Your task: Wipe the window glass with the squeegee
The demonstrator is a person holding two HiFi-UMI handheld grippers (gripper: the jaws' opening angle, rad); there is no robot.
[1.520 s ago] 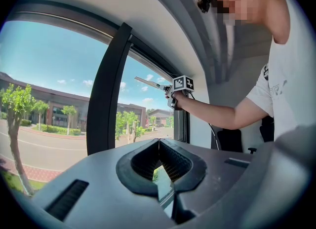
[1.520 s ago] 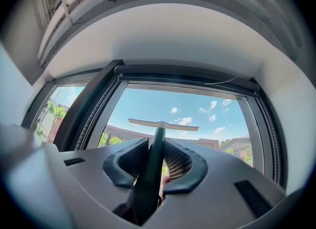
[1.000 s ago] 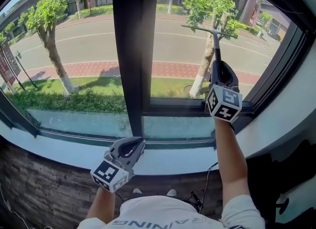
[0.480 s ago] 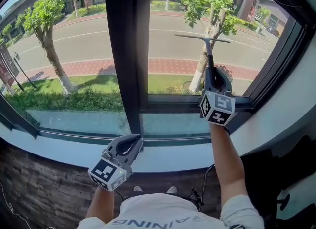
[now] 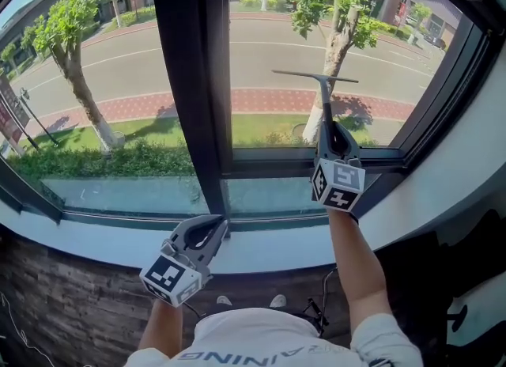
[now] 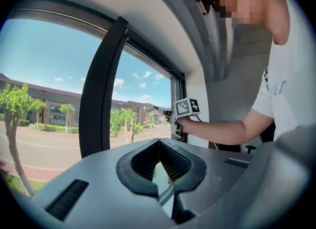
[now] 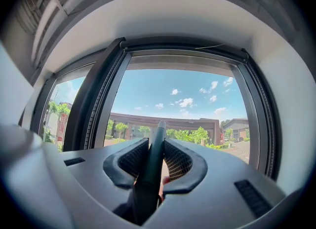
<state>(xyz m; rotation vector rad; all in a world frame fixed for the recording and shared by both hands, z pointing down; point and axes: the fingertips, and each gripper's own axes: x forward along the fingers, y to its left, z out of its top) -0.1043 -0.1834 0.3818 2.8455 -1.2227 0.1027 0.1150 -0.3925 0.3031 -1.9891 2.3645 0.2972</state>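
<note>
**Status: squeegee low on the right pane, stroke not finished**

1. Window glass. The window has two panes, split by a dark upright post (image 5: 186, 81). The right pane (image 5: 379, 49) is the one being worked. The left pane (image 5: 95, 57) has no tool on it. No water, foam or streaks can be made out on either pane, so the pictures do not show which areas have been wiped.

2. Sill. A pale sill (image 5: 269, 253) runs along the near side, below both panes.

3. Squeegee. The squeegee (image 5: 322, 96) is upright against the right pane, left of the pane's middle. Its blade lies level across the lower half of the glass, and its handle points down toward the bottom frame rail.

4. Right gripper. The right gripper (image 5: 330, 134) is clamped on the squeegee handle (image 7: 156, 144), with one pad on each side of it. It sits just above the bottom rail.

5. Left gripper. The left gripper (image 5: 207, 232) hovers over the sill near the foot of the post. Its jaws are together at the tips (image 6: 157, 146), with nothing between them.

6. Progress, as a judgement. With the blade this low, the stroke in hand is probably near its end. A strip of glass between blade and bottom rail is left, and so is the part of the right pane beyond the blade's right end. The left pane may also be due.
</note>
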